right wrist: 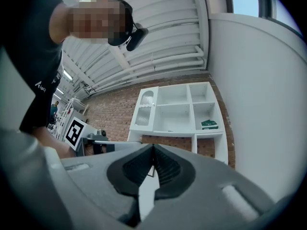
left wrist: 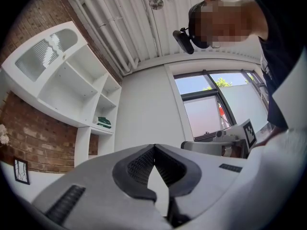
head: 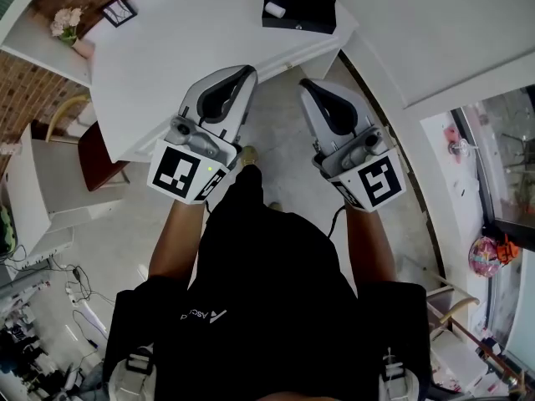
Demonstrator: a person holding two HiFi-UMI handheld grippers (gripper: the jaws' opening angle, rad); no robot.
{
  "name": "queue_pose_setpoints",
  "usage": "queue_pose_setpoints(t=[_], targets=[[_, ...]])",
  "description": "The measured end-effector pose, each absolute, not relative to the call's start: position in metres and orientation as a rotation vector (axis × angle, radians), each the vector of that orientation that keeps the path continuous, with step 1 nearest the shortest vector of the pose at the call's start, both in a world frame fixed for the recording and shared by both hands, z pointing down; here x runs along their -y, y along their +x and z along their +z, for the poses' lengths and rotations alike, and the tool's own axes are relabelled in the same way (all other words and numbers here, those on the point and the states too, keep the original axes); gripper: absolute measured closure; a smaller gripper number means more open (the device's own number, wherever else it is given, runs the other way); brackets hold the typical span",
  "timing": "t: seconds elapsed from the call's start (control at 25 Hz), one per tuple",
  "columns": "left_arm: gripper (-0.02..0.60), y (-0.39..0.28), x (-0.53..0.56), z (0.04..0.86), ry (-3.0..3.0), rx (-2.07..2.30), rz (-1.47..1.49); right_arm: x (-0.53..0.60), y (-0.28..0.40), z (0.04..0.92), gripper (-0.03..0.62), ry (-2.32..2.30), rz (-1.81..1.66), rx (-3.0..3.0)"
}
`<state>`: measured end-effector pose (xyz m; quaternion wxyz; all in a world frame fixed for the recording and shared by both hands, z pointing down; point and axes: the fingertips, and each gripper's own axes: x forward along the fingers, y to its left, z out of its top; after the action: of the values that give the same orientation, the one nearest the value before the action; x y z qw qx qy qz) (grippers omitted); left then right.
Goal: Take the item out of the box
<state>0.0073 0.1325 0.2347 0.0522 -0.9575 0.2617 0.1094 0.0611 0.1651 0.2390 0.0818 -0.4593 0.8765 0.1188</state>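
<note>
The left tool (head: 243, 75) and right tool (head: 310, 85) are both closed and empty. On the counter (head: 167, 65), a black box (head: 301, 22) holds a small white item (head: 275, 9), perhaps a roll.

The left gripper (left wrist: 154, 146) is seen with its jaws closed tip to tip and nothing held between them, while a white shelf unit (left wrist: 72, 80) set against a brick wall (left wrist: 33, 143), a green item (left wrist: 104, 122) lodged in one compartment, and a window (left wrist: 206, 104) are framed beyond.

White shelving (right wrist: 177, 109) against brick wall (right wrist: 112, 113)
</note>
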Motion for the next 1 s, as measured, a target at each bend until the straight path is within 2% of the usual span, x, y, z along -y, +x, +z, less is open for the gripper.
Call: queue_pose_setpoints(t=[1.0], targets=[[0.583, 0.034, 0.164, 0.272, -3.045, -0.635, 0.338, 0.134, 0.076, 0.287, 0.592, -1.655, 0.249, -2.748]])
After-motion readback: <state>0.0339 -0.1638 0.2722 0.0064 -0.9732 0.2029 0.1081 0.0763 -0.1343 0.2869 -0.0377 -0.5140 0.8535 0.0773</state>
